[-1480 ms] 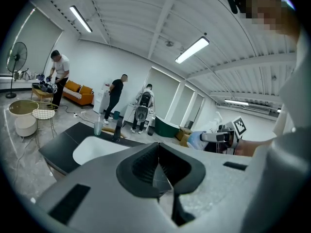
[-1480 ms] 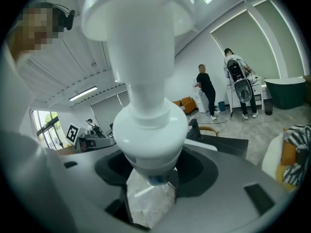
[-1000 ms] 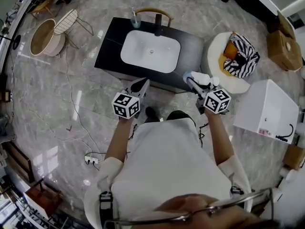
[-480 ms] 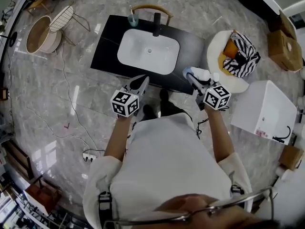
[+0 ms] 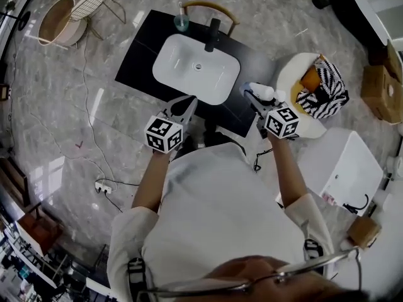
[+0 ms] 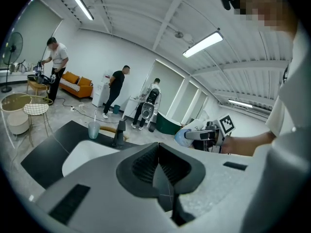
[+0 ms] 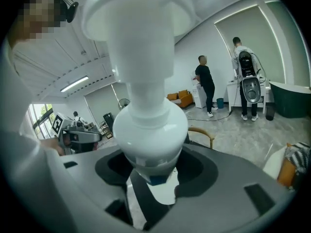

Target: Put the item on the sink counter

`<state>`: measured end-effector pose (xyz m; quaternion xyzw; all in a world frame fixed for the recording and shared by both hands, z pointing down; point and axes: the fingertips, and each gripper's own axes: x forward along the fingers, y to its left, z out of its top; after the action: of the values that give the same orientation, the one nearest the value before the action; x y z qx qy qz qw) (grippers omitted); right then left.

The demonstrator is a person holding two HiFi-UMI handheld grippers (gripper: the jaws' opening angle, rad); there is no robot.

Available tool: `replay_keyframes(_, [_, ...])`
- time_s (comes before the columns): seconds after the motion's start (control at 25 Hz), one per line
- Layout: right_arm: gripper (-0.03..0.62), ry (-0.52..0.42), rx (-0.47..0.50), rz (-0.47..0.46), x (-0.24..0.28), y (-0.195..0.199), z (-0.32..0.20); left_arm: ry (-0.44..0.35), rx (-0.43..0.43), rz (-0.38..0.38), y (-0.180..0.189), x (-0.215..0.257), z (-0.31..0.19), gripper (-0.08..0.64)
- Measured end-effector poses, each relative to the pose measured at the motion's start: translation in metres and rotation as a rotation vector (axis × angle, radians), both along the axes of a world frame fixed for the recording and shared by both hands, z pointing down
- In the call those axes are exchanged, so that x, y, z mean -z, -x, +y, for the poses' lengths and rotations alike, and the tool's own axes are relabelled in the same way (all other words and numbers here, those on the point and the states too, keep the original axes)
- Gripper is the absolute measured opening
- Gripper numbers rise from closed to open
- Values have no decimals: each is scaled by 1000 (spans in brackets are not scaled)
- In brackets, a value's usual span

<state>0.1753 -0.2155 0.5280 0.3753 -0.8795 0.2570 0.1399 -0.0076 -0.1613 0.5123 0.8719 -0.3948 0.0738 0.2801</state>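
Observation:
A white pump bottle point(image 7: 148, 115) stands between the jaws of my right gripper point(image 7: 151, 178), which is shut on its lower body. In the head view the bottle point(image 5: 262, 92) and right gripper point(image 5: 254, 99) hang over the front right edge of the black sink counter point(image 5: 140, 54). My left gripper point(image 5: 184, 107) is at the counter's front edge, just below the white basin point(image 5: 196, 68). In the left gripper view its jaws point(image 6: 158, 165) meet, shut with nothing between them. The right gripper point(image 6: 208, 135) with the bottle point(image 6: 185, 137) shows there too.
A black faucet point(image 5: 214, 34) and a cup point(image 5: 181, 22) stand at the counter's back, with a chair point(image 5: 211, 7) behind. A white round seat holding a striped cloth point(image 5: 321, 85) is right of the counter, and a white box point(image 5: 343, 168) nearer. Several people stand far off.
Both grippers have come closer to the sink counter. The right one, still holding the bottle, now reaches over its front right edge. The left stays shut.

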Motion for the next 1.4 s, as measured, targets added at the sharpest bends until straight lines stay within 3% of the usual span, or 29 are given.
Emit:
replay_keyframes(0.44, [250,7,129,89,-68,5,-96,12,67,-51,-14,-15,-42,6])
replay_keyframes(0.8, [250,-1,204,191,-136,14,-156,85,151,-64,-18,-52,-64,5])
replay_keyframes(1.08, [251,-21,266,334,-196,17,-196,178,151,-69,-34,-98,-79,6])
replay_keyframes(1.4, [252,-5,317,437,-259,28,-228,201,138,-91,-48,-121,-95,6])
